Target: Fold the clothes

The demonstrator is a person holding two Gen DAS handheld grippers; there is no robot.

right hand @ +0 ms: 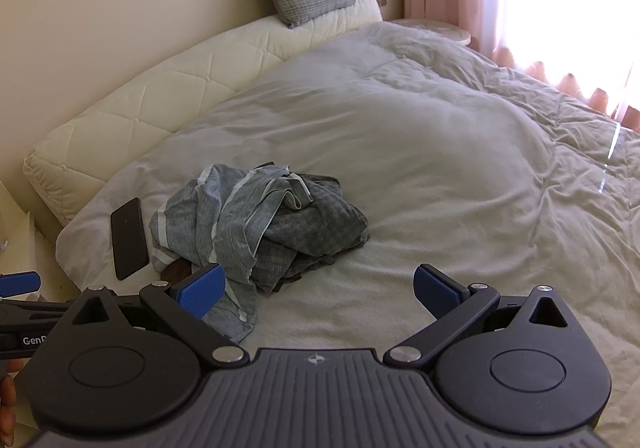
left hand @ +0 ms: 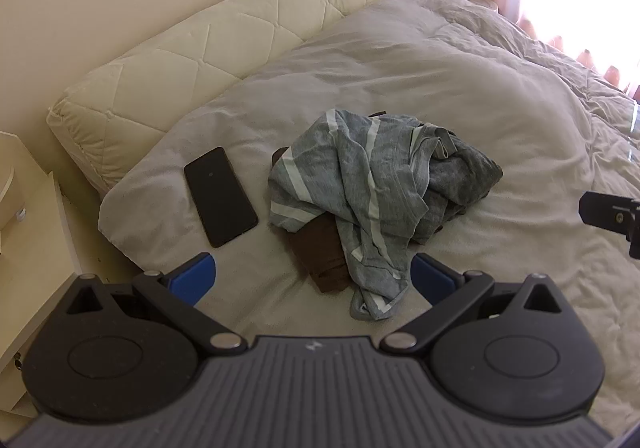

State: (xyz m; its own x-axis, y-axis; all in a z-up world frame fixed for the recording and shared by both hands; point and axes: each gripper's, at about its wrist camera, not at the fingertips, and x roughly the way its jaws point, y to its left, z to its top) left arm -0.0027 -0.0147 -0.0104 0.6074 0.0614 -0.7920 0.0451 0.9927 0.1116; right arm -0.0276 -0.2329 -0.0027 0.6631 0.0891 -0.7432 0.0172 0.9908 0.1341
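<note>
Only one piece of lettering can be read: white letters "GenR", cut off by the edge of the right gripper's (right hand: 318,286) body, on the black bar of the left gripper (right hand: 20,284) at the left edge of the right wrist view. Each gripper body carries a small pale emblem on its ribbed grey top plate, centred behind the jaws; it is a mark, not letters. The phone (left hand: 220,197) beside the clothes pile (left hand: 372,204) has a dark screen with nothing legible on it.
</note>
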